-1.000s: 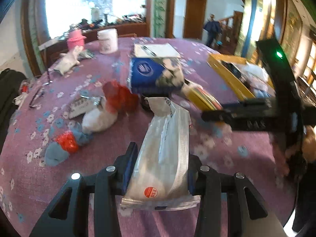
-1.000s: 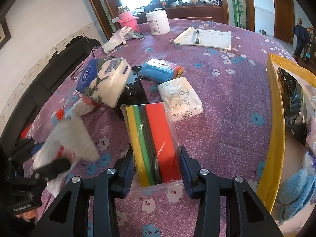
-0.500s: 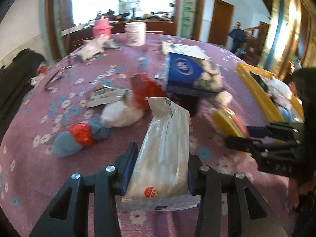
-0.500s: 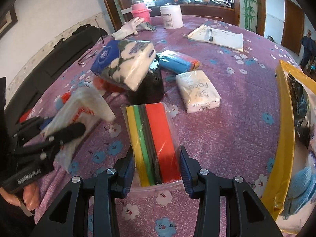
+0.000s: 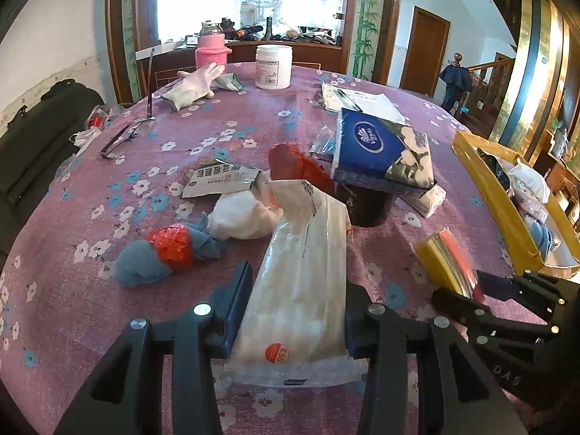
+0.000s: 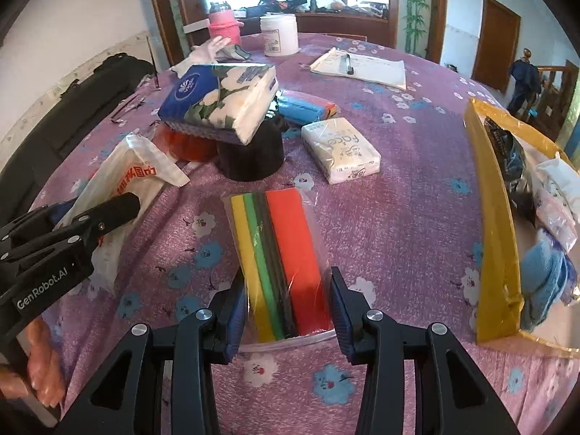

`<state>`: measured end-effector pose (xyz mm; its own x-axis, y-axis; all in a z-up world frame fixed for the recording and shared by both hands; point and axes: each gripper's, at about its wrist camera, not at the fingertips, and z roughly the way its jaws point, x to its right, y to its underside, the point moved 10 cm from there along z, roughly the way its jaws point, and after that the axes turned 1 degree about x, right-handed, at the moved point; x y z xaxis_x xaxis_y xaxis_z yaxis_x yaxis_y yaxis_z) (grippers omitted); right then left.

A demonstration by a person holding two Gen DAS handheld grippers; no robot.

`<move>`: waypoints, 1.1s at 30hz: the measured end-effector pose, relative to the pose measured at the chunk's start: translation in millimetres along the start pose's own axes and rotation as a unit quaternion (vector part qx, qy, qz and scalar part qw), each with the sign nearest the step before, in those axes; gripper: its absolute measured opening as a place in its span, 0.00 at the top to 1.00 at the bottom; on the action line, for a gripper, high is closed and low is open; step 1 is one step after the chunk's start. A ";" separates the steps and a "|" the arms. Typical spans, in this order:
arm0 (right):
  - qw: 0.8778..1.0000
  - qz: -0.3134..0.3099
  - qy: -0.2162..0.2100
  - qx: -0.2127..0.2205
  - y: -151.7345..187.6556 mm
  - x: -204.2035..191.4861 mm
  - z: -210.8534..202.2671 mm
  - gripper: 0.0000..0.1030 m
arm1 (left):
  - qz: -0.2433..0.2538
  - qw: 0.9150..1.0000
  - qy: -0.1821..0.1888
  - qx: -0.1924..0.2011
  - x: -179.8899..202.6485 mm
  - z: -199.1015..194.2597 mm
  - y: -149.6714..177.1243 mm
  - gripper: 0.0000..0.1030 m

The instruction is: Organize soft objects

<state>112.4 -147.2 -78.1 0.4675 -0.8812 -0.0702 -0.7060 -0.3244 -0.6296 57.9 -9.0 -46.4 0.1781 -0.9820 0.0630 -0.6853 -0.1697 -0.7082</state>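
1. The left tongs [image 5: 295, 311] pinch a white plastic-wrapped pack [image 5: 302, 286] near its lower end; the pack sticks up and forward from the pads, just in front of the black pot [image 5: 366, 204] that serves here as the landmark.
2. The right tongs [image 6: 286, 306] pinch a clear bag of coloured sponges [image 6: 281, 253] at its near end, pads on its two long sides; the bag hangs in front of the black pot and to the left of the yellow tray [image 6: 496, 217].
3. By my judgement the white pack is light and squashy with slick film; held low down, its free top can droop or swing, so a grip closer to the middle would steady it.
4. The sponge bag looks light and springy; the loose film may slide over the sponges, so the pads should press on the sponges themselves, not on the empty plastic edge.
5. A blue tissue pack [image 6: 221, 99] lies tilted on top of the black pot; it seems soft and bulky, best taken across its narrow sides.
6. A small white tissue pack [image 6: 340, 150] lies flat on the purple flowered surface [image 6: 398, 217] just right of the pot; a blue and red cloth bundle [image 5: 159, 253] and a white bag [image 5: 243, 215] lie left of it, all limp and easy to bunch.
7. The tray, well right of the pot, already holds soft packets and a blue cloth.
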 end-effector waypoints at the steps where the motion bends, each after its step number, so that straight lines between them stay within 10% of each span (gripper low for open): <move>1: 1.000 -0.003 0.004 0.000 0.3 -1.0 0.4 0.55 | 0.000 1.000 0.003 0.000 1.3 0.2 0.1 0.59; 17: 1.000 -0.010 -0.005 -0.004 1.7 -4.6 2.5 0.45 | 0.001 1.000 0.002 -0.004 2.6 1.4 1.1 0.59; 33: 0.998 0.022 -0.028 0.052 -0.5 -2.9 -35.5 0.60 | 0.004 0.999 0.031 0.026 8.9 -15.3 -2.7 0.59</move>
<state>92.5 -156.7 -50.1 0.4679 -0.8725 -0.1405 -0.6687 -0.2456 -0.7018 50.6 -18.5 -33.2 0.1267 -0.9869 0.0996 -0.6484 -0.1584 -0.7447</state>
